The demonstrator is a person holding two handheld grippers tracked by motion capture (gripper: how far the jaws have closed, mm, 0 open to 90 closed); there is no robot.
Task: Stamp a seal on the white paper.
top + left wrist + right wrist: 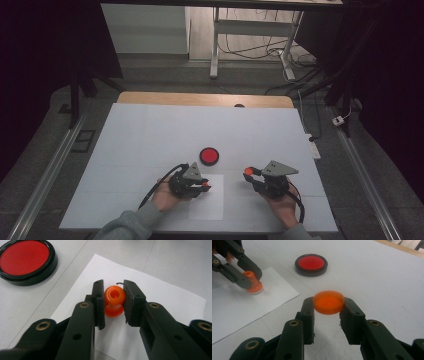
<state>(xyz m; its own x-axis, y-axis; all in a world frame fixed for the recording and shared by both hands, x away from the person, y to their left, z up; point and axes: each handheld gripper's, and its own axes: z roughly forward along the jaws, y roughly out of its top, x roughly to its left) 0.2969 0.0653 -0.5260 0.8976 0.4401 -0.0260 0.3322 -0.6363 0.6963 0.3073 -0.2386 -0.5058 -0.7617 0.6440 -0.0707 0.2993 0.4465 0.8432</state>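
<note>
On the white paper (206,197), the left gripper (114,302) is clamping the orange stamp (114,300) by its knob; the right gripper (328,305) is pinching the stamp's light, slippery-looking cap (328,302) by its rim, beside the red ink pad (209,156).

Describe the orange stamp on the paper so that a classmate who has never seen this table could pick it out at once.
On the white table, find the white paper sheet at the near edge. The orange stamp stands on it, clamped in the left gripper. Unlike the flat orange cap and red ink pad, it has a knobbed, waisted handle.
</note>
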